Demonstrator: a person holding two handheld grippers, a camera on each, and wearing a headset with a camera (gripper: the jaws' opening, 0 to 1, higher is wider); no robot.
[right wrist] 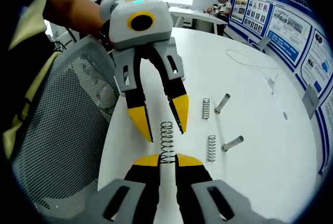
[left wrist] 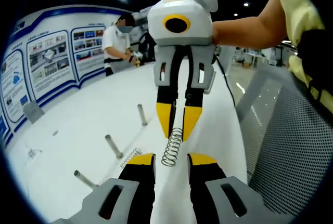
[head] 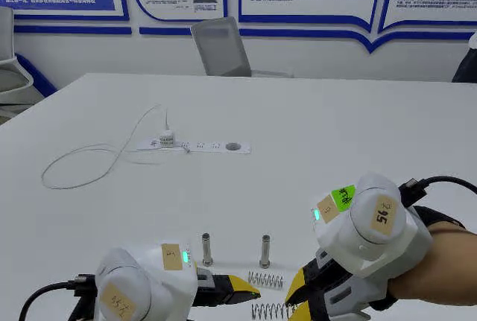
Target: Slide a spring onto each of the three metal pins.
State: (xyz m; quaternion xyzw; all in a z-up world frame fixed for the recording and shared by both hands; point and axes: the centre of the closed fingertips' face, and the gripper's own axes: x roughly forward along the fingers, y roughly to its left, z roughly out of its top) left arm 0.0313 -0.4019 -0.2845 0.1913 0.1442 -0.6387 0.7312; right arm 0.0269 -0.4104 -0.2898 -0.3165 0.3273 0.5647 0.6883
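Observation:
Three bare metal pins (left wrist: 113,146) stand upright on the white table (head: 313,135); two of them (head: 206,249) show in the head view. My right gripper (right wrist: 167,160) is shut on one end of a spring (right wrist: 166,140), held just above the table. The spring's free end (left wrist: 171,148) points into the gap of my left gripper (left wrist: 171,160), which is open and faces the right gripper (left wrist: 177,122) tip to tip. Two loose springs (right wrist: 206,108) lie flat beside the pins (right wrist: 232,143). In the head view both grippers meet at the near edge, left gripper (head: 246,291) and right gripper (head: 298,295).
A white power strip (head: 197,145) with a plug and a looping white cable (head: 82,161) lies mid-table. A grey chair (head: 220,47) stands at the far edge. A mesh chair back (right wrist: 67,109) is close behind the near edge. A person (left wrist: 117,42) stands at another table.

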